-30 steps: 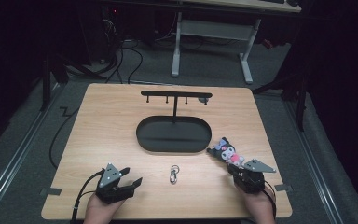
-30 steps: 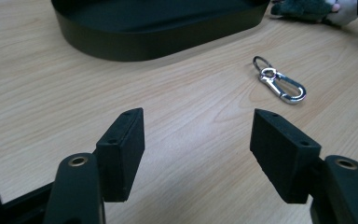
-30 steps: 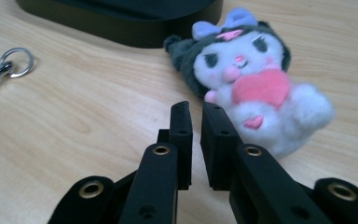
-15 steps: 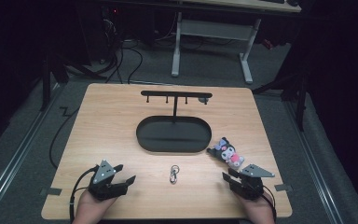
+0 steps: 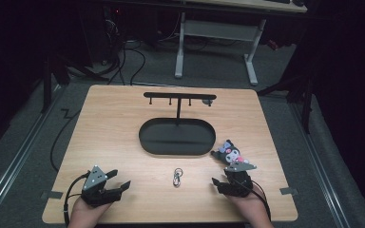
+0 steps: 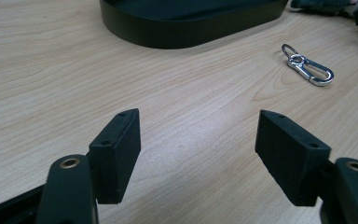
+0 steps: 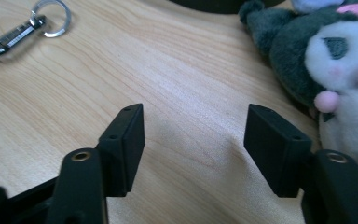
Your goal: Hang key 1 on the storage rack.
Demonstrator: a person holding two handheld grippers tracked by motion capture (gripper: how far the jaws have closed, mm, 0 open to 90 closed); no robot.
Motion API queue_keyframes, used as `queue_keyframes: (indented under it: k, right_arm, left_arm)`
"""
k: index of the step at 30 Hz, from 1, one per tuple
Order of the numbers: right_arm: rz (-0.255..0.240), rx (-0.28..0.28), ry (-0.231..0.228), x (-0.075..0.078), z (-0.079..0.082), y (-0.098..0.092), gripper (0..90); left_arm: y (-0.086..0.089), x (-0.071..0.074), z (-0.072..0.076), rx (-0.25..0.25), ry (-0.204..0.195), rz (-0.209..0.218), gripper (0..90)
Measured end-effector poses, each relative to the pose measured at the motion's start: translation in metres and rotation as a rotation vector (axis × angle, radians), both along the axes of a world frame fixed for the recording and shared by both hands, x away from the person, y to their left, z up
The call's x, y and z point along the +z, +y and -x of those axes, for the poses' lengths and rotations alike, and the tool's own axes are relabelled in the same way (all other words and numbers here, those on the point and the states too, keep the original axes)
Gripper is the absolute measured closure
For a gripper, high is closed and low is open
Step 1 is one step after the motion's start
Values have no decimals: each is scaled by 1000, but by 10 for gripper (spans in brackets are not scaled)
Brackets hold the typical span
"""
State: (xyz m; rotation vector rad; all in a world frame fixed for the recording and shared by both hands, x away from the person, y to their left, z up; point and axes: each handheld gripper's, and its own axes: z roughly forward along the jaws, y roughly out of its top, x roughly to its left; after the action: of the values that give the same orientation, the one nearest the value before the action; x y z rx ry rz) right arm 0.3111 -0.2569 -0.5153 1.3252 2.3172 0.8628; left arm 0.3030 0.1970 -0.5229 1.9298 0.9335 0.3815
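Observation:
A dark grey and white plush toy [image 5: 230,154] with pink details lies on the wooden table, right of the black oval stand base [image 5: 178,137]; it lies close on the right in the right gripper view [image 7: 335,60]. A silver clasp with a ring [image 5: 177,177] lies near the table's front middle, also seen from the left gripper [image 6: 307,70] and the right gripper [image 7: 25,28]. My right gripper [image 5: 217,185] sits just in front of the toy; its jaws [image 7: 196,128] have just been opening, with nothing between them. My left gripper [image 5: 119,181] at front left has also just been opening and is empty [image 6: 198,135].
A black bar with small hooks [image 5: 179,96] rises on a post from the oval base. The table's front edge [image 5: 171,221] runs right below both hands. Beyond the table stand a white desk frame [image 5: 214,33] and cables on the floor.
The right gripper has drawn back from the plush toy toward the front edge and spread its jaws; the toy stays on the table. The left gripper has slid left.

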Motion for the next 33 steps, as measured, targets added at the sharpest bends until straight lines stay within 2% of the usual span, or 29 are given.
queue_keyframes:
  k: [2, 3, 9, 11, 12, 14, 15, 16, 18, 20, 21, 22, 23, 24, 27, 28, 30, 31, 33]
  right_arm:
    - [1, 2, 16, 1, -1, 0, 379]
    - [-6, 2, 59, 4, -5, 0, 375]
    - [-5, -18, 104, 14, -12, -2, 330]
    - [14, -24, 114, 19, -13, -1, 312]
    - [45, -10, 116, 24, -14, 0, 306]
    - [53, -2, 120, 25, -14, 0, 302]
    - [68, 5, 133, 27, -14, 1, 301]
    - [95, 29, 172, 28, -16, 3, 275]
    - [112, 40, 180, 28, -16, 4, 274]
    - [171, 63, 205, 29, -14, 8, 261]
    - [171, 63, 205, 29, -14, 8, 261]
    - [191, 74, 215, 31, -13, 9, 256]
    - [191, 74, 215, 31, -13, 9, 256]
    - [212, 80, 225, 34, -13, 9, 251]
    - [216, 86, 239, 37, -14, 7, 250]
    - [223, 90, 261, 39, -14, 6, 249]
    - [226, 91, 272, 40, -14, 6, 252]
    - [241, 107, 303, 40, -14, 5, 251]
    - [259, 126, 325, 40, -14, 4, 248]
  left_arm:
    - [0, -1, 0, 2, -3, -7, 305]
    - [0, -1, 0, 0, -5, -20, 298]
    - [0, -1, -1, 7, -8, -27, 265]
    - [0, 0, 0, 8, -8, -28, 253]
    - [0, 1, 1, 8, -13, -26, 250]
    - [0, 1, 1, 8, -18, -27, 249]
    - [0, 1, 1, 7, -16, -24, 249]
    - [-1, 0, 1, 4, -10, -20, 248]
    - [-2, -1, 1, 1, -8, -24, 248]
    - [-4, -1, 2, -9, -13, -39, 245]
    - [-4, -1, 2, -9, -13, -39, 245]
    - [-6, -2, 4, -19, -23, -64, 245]
    - [-6, -2, 4, -19, -23, -64, 244]
    - [-8, -3, 5, -30, -23, -72, 243]
    - [-7, -3, 6, -33, -24, -77, 242]
    - [-6, -3, 7, -32, -23, -77, 242]
    - [-4, -2, 8, -25, -26, -71, 242]
    - [-4, -1, 8, -24, -26, -71, 241]
    - [-2, -1, 7, -18, -24, -58, 240]
